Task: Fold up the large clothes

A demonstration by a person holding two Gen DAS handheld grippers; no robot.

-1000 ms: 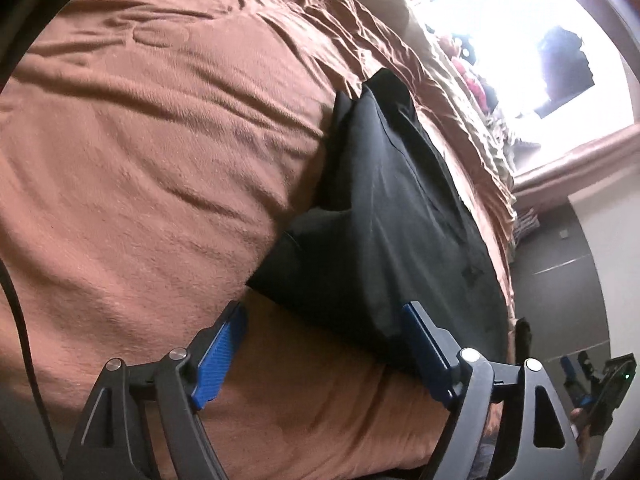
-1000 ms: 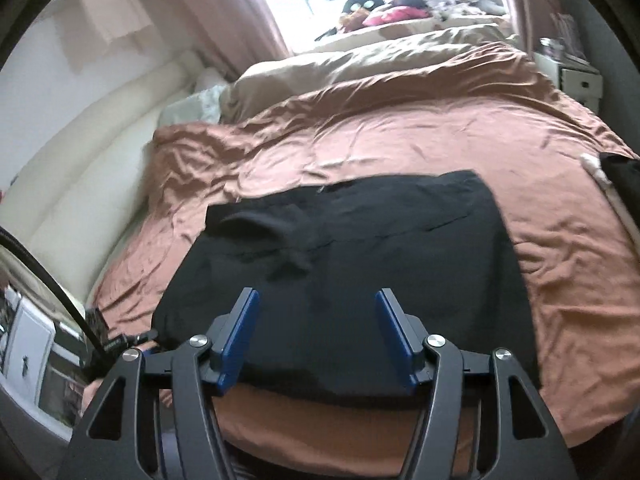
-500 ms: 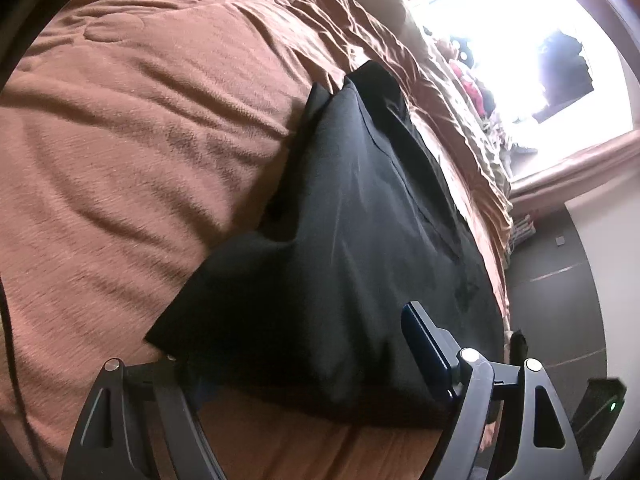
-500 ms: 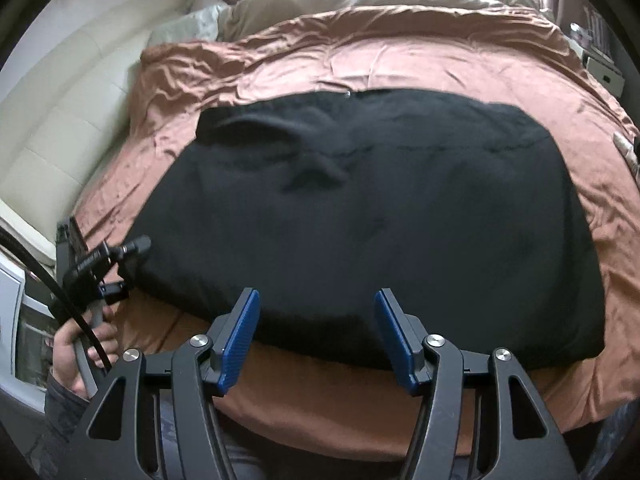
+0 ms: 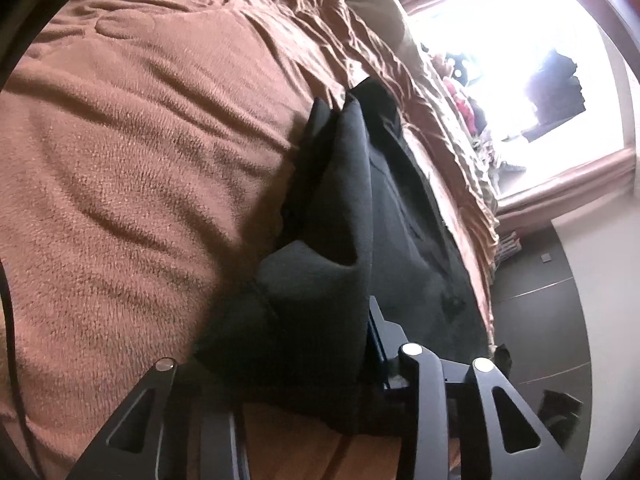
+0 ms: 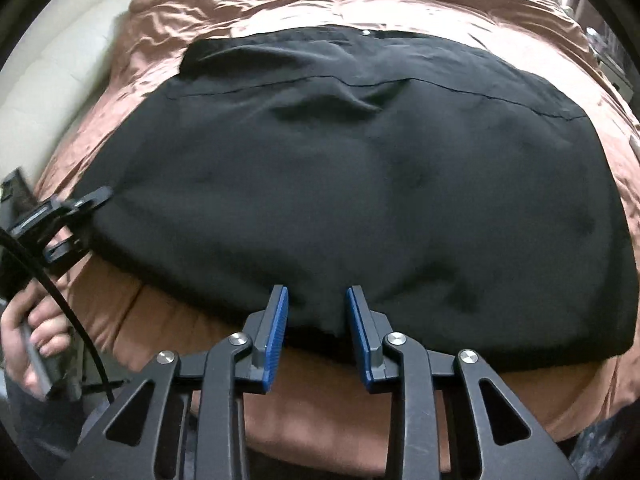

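Note:
A large black garment [image 6: 360, 184] lies spread across the brown bedspread [image 6: 168, 320], with a seam line running across its far part. In the right wrist view my right gripper [image 6: 316, 312] sits at the garment's near hem, its blue pads [image 6: 276, 320] narrowed around a small pinch of the cloth edge. In the left wrist view the black garment [image 5: 340, 240] bunches up between the fingers of my left gripper [image 5: 320, 340], which is shut on its corner. The left gripper also shows at the garment's left corner in the right wrist view [image 6: 80, 204].
The brown bedspread [image 5: 120, 160] stretches wide to the left. A cream padded headboard [image 6: 60, 72] runs along the left side. A bright window [image 5: 520, 40] and beige bedding [image 5: 460, 140] lie beyond the bed. A hand [image 6: 32, 320] holds the left tool handle.
Both grippers moved in onto the garment's near edge. The left jaws closed on the corner cloth, and the right jaws narrowed from wide open onto the hem.

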